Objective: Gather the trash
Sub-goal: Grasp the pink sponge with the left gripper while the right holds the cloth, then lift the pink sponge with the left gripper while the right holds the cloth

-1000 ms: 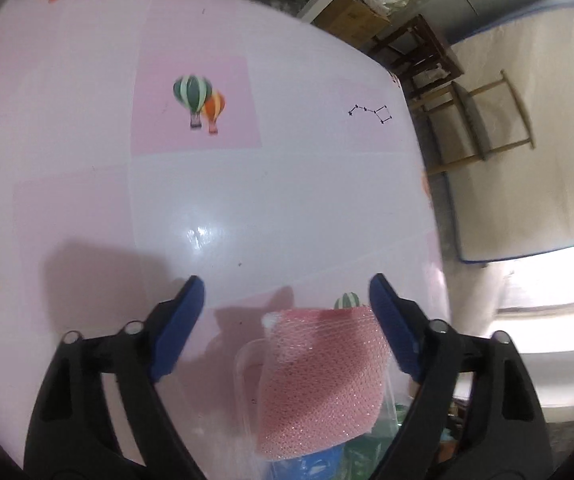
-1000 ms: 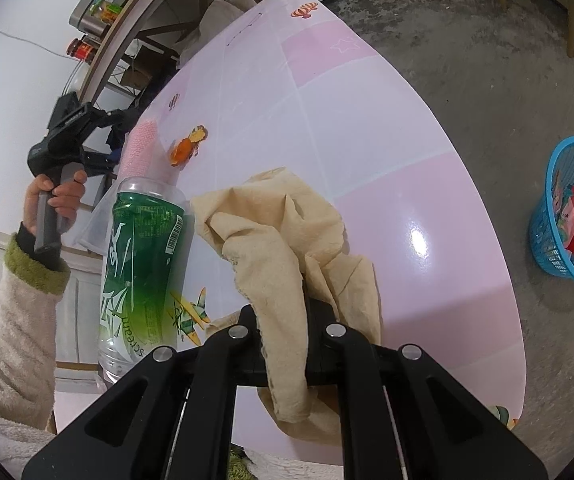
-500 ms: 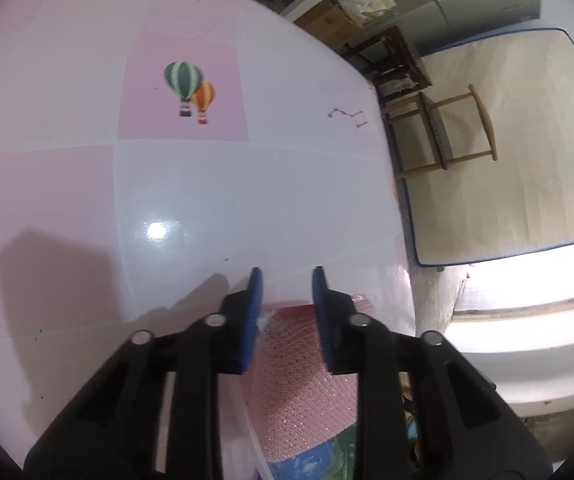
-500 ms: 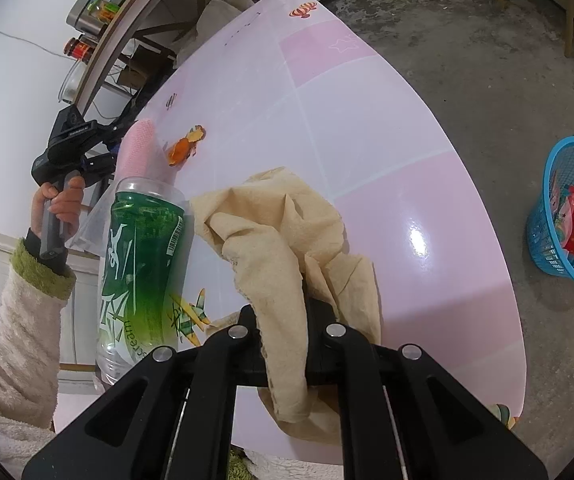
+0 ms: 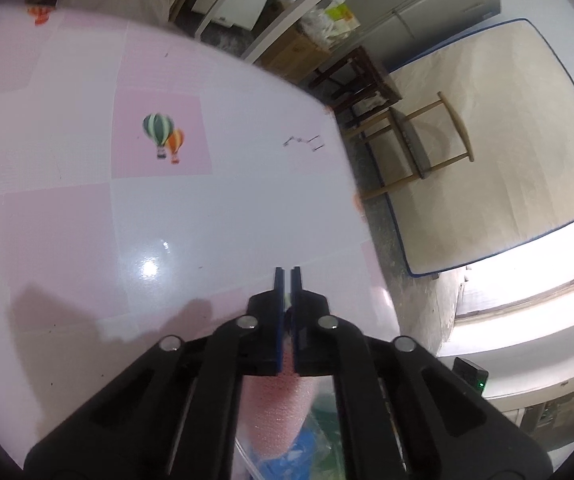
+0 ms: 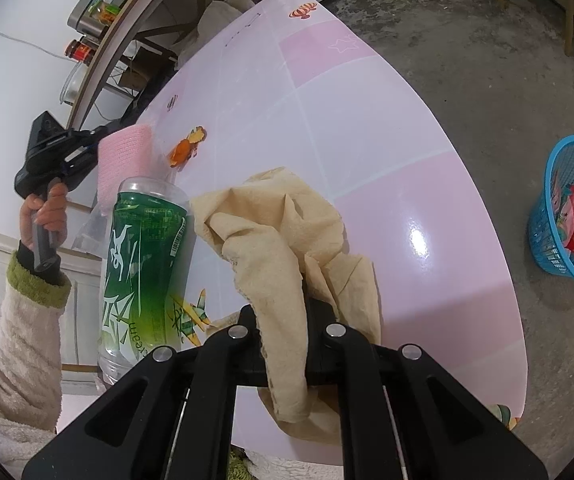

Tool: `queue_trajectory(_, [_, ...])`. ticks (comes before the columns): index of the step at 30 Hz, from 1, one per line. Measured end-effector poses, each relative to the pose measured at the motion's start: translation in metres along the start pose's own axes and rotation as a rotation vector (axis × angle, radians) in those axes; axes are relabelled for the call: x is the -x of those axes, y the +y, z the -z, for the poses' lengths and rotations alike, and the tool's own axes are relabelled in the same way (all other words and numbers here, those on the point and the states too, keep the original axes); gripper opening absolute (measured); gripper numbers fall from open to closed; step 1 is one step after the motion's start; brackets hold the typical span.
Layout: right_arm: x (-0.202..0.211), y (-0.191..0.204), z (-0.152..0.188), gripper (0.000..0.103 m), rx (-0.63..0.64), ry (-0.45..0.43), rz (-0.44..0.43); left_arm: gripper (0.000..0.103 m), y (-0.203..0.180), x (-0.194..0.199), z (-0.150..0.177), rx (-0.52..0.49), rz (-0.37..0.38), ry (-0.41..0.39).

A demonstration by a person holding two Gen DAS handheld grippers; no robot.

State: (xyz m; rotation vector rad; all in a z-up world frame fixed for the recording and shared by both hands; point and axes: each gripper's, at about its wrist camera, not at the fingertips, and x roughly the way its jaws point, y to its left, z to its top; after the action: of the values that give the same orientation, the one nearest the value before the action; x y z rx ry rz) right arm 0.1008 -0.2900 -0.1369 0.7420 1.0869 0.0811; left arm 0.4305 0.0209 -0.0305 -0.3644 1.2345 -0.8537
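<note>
My left gripper is shut on a pink foam net wrapper that hangs below its jaws, with clear plastic beside it. In the right wrist view the same gripper holds the pink wrapper raised above the table's far left. My right gripper is shut on a crumpled beige paper towel over the pink table. A green plastic bottle stands just left of the towel.
A blue trash basket with snack wrappers stands on the concrete floor to the right of the table. Wooden chairs and a leaning mattress stand beyond the table's far edge. Shelves with jars are at the back left.
My left gripper has closed from wide open onto the pink wrapper and lifted it. The right gripper has stayed still with the towel.
</note>
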Motion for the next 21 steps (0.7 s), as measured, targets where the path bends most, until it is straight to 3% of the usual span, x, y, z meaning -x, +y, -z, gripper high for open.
queue_trajectory(21, [0.003,-0.007,0.006,0.007,-0.011,-0.027,-0.025,0.0,-0.11,0.083,0.038,-0.215,0.127,-0.166])
